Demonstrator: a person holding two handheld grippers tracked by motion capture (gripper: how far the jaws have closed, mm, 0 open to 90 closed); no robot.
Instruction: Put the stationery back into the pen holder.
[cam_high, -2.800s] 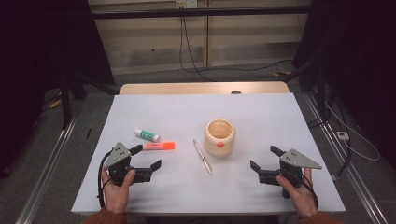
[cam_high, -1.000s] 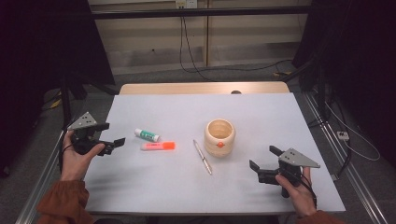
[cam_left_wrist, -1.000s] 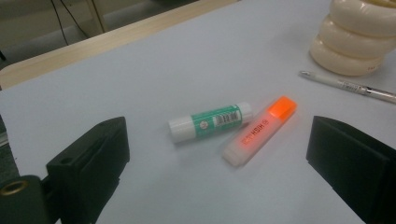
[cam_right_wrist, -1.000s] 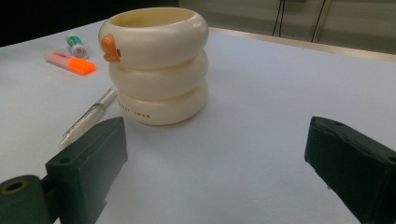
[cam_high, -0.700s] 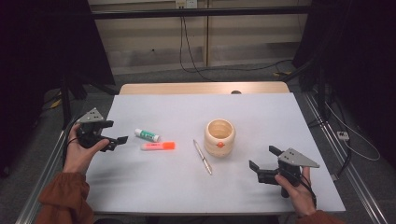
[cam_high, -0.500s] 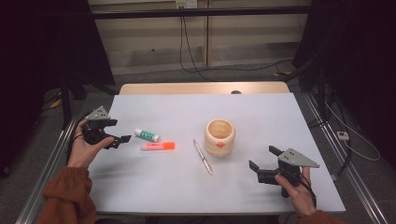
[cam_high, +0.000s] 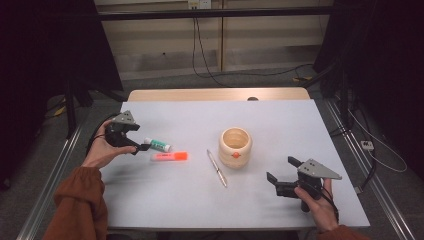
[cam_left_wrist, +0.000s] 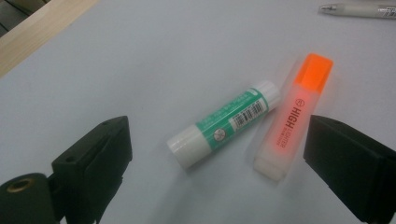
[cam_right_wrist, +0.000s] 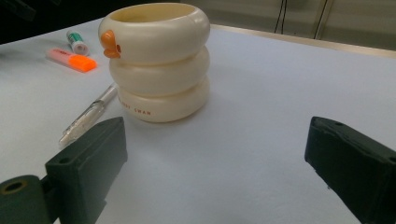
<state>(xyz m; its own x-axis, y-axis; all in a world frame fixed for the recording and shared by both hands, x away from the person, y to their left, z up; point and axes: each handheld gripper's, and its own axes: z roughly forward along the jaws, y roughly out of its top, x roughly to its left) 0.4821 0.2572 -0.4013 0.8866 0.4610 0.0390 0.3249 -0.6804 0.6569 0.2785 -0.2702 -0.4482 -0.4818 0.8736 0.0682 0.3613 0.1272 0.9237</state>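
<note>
Just ahead of the left gripper's (cam_high: 131, 141) wide-spread fingers (cam_left_wrist: 91, 161), glue stick (cam_left_wrist: 224, 123), untouched.

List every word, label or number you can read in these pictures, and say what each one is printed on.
"HIGH LIGHTER" in red along the orange highlighter; smaller print beneath it is blurred.
"SWAN" in red on the lowest ring of the cream holder; the word before it is too faint to read.
Glue stick: barcode and white print on the green label, too small to read.
</note>
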